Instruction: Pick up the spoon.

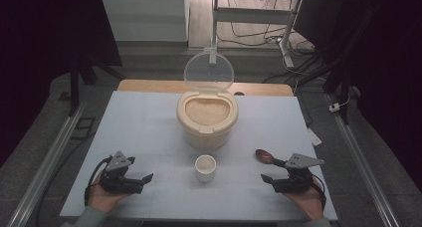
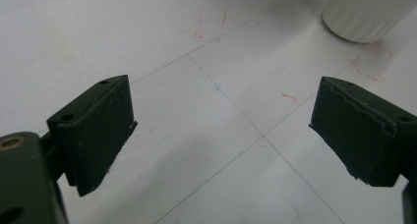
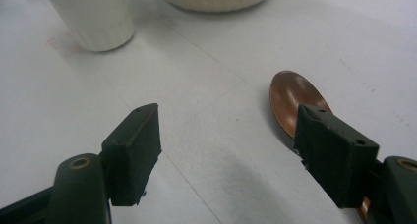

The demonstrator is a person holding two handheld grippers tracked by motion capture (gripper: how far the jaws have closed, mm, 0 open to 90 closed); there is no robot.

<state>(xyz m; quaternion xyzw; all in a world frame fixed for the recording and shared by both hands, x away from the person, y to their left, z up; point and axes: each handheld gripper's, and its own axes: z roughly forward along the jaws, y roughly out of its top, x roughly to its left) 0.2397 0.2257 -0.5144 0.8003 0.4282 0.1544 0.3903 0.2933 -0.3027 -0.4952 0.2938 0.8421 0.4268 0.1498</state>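
The spoon [image 3: 295, 98] lies partly hidden behind the right claw [image 3: 231, 150], whose jaws are spread and empty like those of the left claw [image 2: 221, 130], with bare bench [image 1: 144, 122] between them around the cup [image 1: 205, 167] near the open rice tub [image 1: 207, 118].

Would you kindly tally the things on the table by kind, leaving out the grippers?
Rice container with open lid: 1
White cup: 1
Brown spoon: 1
Total: 3
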